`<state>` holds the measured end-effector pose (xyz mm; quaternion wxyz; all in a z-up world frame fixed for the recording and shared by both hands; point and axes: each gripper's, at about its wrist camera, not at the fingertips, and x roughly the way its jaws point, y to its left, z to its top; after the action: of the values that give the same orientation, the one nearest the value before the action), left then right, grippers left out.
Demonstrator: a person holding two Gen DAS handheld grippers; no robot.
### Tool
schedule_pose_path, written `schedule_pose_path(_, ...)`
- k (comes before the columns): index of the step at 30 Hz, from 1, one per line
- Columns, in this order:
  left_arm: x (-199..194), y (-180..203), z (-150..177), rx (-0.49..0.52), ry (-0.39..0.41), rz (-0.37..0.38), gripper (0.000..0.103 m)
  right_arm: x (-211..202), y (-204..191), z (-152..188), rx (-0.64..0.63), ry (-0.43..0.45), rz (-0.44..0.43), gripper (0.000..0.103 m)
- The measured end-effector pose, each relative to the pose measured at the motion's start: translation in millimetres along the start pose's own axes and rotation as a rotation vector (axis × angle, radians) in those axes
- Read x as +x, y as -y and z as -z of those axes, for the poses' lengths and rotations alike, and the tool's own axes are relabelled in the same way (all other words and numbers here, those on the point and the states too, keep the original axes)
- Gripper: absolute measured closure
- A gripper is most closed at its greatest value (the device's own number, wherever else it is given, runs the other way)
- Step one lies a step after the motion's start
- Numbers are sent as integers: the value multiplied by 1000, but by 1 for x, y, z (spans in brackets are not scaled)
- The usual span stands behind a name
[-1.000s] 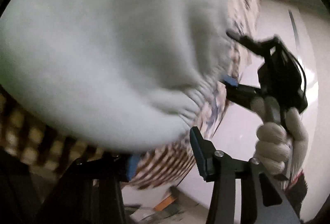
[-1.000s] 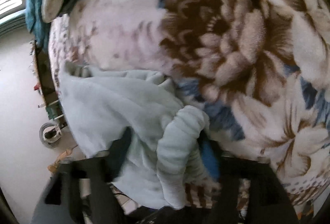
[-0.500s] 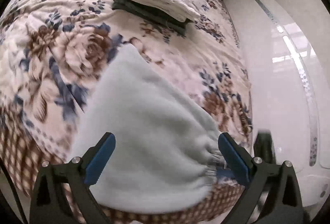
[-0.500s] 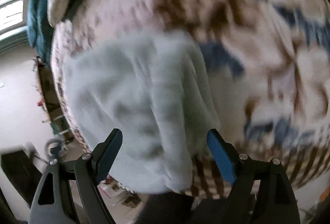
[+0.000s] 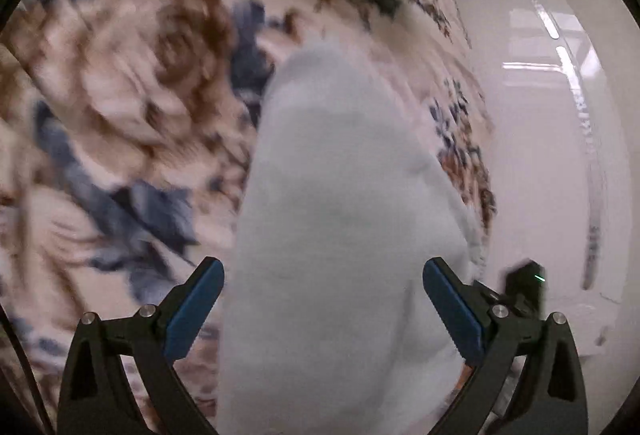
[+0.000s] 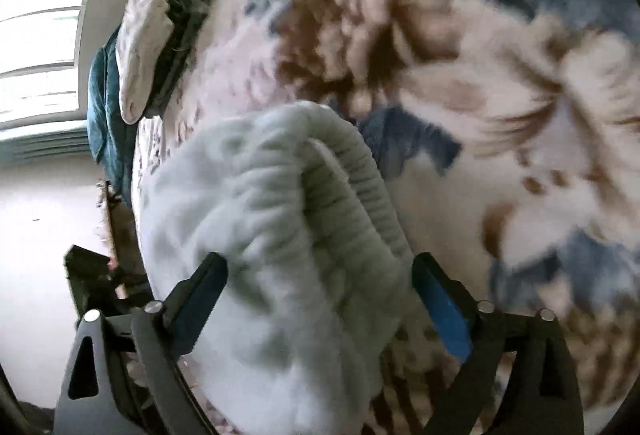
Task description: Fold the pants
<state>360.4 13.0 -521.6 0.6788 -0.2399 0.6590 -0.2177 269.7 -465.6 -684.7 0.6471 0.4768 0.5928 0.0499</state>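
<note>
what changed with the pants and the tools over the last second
A second ago both tools were shut on the pants, holding them up. Now the left tool and right tool are open, and the pale pants lie let go on the floral blanket, waistband bunched by the right tool. The folded stack farther back stayed put.

Floral blanket [image 5: 120,115], folded clothes stack [image 6: 148,47]

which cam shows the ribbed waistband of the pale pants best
Right wrist: the ribbed waistband bunches in clear gathers between the open right gripper. Left wrist shows mostly smooth pale fleece pants; only a blurred gathered edge at the right.
</note>
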Motion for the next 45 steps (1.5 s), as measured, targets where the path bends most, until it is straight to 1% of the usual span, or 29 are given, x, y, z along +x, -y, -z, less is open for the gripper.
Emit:
schedule_pose_path(1, 5, -3, 1, -8, -17, 40, 1, 10, 6, -3, 7, -21, -44, 2)
schedule_pose_path(3, 7, -3, 4, 14, 0, 58, 1, 25, 21, -16, 13, -81, -119, 0)
schedule_pose_path(5, 6, -2, 7, 24, 6, 78, 1, 35, 25, -21, 9, -136, -173, 0)
schedule_pose_path(7, 2, -2, 11, 30, 16, 108, 1, 43, 18, -20, -16, -179, -214, 0)
schedule_pose_path(9, -1, -6, 13, 30, 27, 145, 1, 49, 9, -17, -79, -233, -239, 0)
schedule_pose_path(11, -2, -14, 14, 7, 43, 181, 1, 56, 5, -16, -91, -261, -253, 0)
schedule_pose_path(12, -4, -17, 14, -3, 52, 213, 1, 58, 5, -15, -87, -259, -258, 0)
schedule_pose_path(14, -3, -17, 15, 5, 55, 222, 1, 62, 4, -15, -85, -256, -254, 0)
schedule_pose_path(15, -2, -16, 16, 20, 54, 226, 1, 69, 2, -15, -98, -266, -234, 0)
schedule_pose_path(16, -2, -16, 16, 26, 54, 233, 1, 74, -2, -12, -104, -273, -236, 0)
schedule_pose_path(18, -2, -17, 14, 21, 52, 240, 1, 89, -15, -12, -118, -306, -259, 0)
schedule_pose_path(21, 1, -22, 10, 19, 34, 245, 1, 99, -30, -12, -155, -338, -232, 0)
schedule_pose_path(22, 1, -26, 9, 9, 30, 261, 1, 103, -33, -11, -165, -346, -220, 0)
schedule_pose_path(24, -3, -37, 4, -32, 19, 321, 1, 109, -37, -12, -162, -358, -204, 0)
schedule_pose_path(25, -5, -38, 3, -32, 15, 332, 1, 111, -39, -12, -155, -361, -200, 0)
schedule_pose_path(26, -6, -36, 2, -6, 5, 318, 1, 112, -41, -13, -145, -363, -193, 0)
schedule_pose_path(27, -4, -29, 3, 41, -14, 277, 1, 114, -43, -12, -145, -364, -187, 0)
schedule_pose_path(29, 6, -21, 3, 88, -52, 238, 1, 116, -47, -11, -153, -363, -170, 0)
schedule_pose_path(31, 19, -23, 0, 103, -82, 213, 1, 120, -50, -10, -149, -357, -167, 0)
schedule_pose_path(32, 30, -30, -5, 81, -117, 202, 1, 122, -50, -10, -147, -355, -167, 0)
schedule_pose_path(34, 49, -40, -8, 40, -176, 258, 0, 126, -52, -10, -138, -347, -169, 0)
schedule_pose_path(36, 58, -41, -10, 36, -213, 293, 0, 131, -55, -10, -129, -345, -170, 0)
schedule_pose_path(38, 58, -37, -12, 51, -215, 293, 0, 130, -56, -8, -137, -355, -180, 0)
schedule_pose_path(39, 57, -34, -12, 61, -217, 292, 0, 132, -58, -8, -138, -353, -196, 0)
schedule_pose_path(41, 56, -31, -10, 75, -213, 287, 0, 135, -58, -8, -147, -343, -197, 0)
schedule_pose_path(43, 54, -30, -10, 70, -207, 288, 0, 142, -55, -6, -127, -333, -197, 0)
schedule_pose_path(45, 52, -25, -10, 67, -204, 289, 0, 144, -63, -4, -125, -327, -202, 0)
